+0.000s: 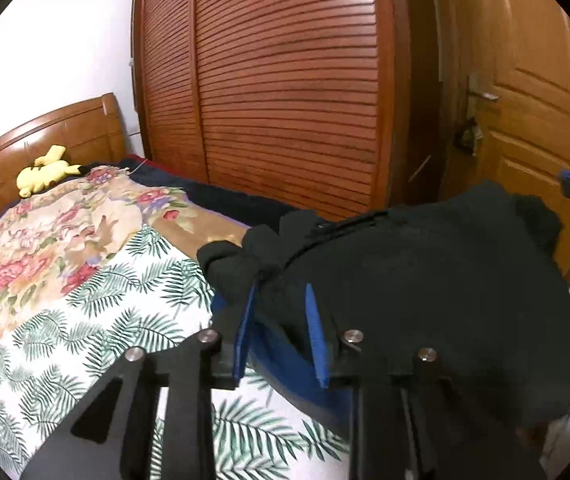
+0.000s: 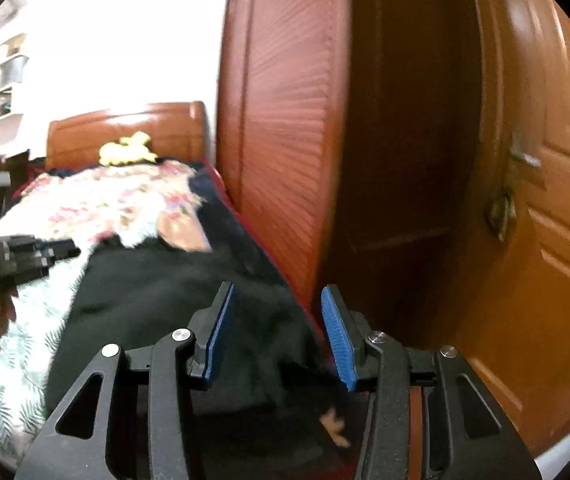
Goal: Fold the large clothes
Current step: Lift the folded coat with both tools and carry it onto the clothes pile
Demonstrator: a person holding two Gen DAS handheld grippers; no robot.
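The left claw (image 1: pixel 281 320) has its two blue pads (image 1: pixel 316 334) a little apart, with a fold of the black top (image 1: pixel 425 288) lying loose between them. The right claw (image 2: pixel 277 332) is spread wider, and the same black top sits between its pads without being pinched. The black top lies on the bed (image 1: pixel 85 320), at the end far from the yellow toy (image 1: pixel 47 172) and next to the brown closet (image 1: pixel 285 80).

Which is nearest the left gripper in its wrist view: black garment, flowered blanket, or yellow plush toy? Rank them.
1. Black garment: between the left gripper pads.
2. Flowered blanket: mid-bed, left.
3. Yellow plush toy: far left, by the headboard.
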